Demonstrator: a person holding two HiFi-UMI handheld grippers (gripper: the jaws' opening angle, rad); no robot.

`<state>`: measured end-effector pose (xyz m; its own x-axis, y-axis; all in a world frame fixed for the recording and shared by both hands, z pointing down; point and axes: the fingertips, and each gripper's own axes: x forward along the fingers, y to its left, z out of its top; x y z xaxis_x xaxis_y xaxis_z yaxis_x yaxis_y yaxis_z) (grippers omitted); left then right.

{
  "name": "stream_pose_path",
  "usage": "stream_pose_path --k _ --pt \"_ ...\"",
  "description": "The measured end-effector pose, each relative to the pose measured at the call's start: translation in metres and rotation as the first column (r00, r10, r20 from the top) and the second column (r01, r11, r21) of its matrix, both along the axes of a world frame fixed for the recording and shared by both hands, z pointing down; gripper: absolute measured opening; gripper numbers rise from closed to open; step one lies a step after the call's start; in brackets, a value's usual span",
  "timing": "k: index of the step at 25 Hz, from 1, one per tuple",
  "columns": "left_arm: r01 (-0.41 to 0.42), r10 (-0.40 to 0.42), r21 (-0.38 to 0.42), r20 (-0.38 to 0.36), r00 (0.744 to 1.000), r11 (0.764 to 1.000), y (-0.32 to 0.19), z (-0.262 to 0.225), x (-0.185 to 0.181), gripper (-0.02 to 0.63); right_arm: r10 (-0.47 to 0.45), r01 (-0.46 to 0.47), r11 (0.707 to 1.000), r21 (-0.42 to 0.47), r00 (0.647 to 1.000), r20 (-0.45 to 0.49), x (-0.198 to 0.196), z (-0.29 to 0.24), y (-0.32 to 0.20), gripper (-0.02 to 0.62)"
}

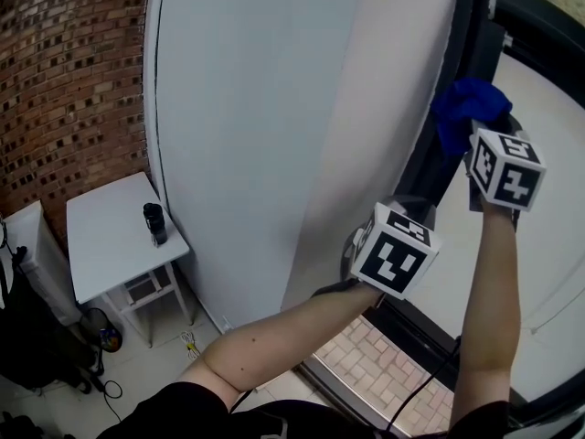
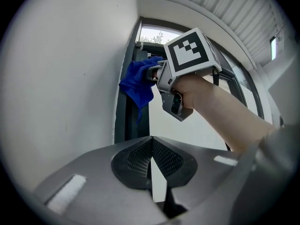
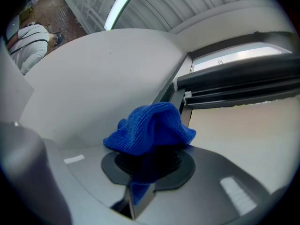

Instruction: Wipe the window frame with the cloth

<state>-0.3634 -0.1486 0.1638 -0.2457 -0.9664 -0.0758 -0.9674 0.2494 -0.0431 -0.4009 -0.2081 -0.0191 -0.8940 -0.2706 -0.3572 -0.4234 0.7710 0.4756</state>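
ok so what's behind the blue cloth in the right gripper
The bunched blue microfibre cloth, clamped in the right gripper, sits in front of the dark window frame. The patch of frame directly behind it is covered.

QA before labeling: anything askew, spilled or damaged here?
Nothing stands out. Right tongs are shut on the blue cloth at the dark window frame; left tongs are shut and empty. The black cup stands upright on the white table.

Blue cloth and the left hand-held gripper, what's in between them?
Nothing, just bare air. The left gripper view shows the left hand-held gripper looking straight at the blue cloth, which the right hand-held gripper pinches.
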Motion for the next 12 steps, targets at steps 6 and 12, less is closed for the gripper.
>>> stream_pose_path --k 6,12 --pt "0.012 -0.012 -0.029 -0.009 1.0 1.0 0.01 0.02 0.0 -0.006 -0.012 0.012 1.0 -0.018 1.0 -0.021 -0.001 0.034 0.001 0.067" --pt "0.019 -0.019 -0.046 -0.016 1.0 0.999 0.016 0.035 -0.001 -0.006 -0.003 0.003 1.0 0.002 0.999 -0.032 -0.001 0.067 0.001 0.067"
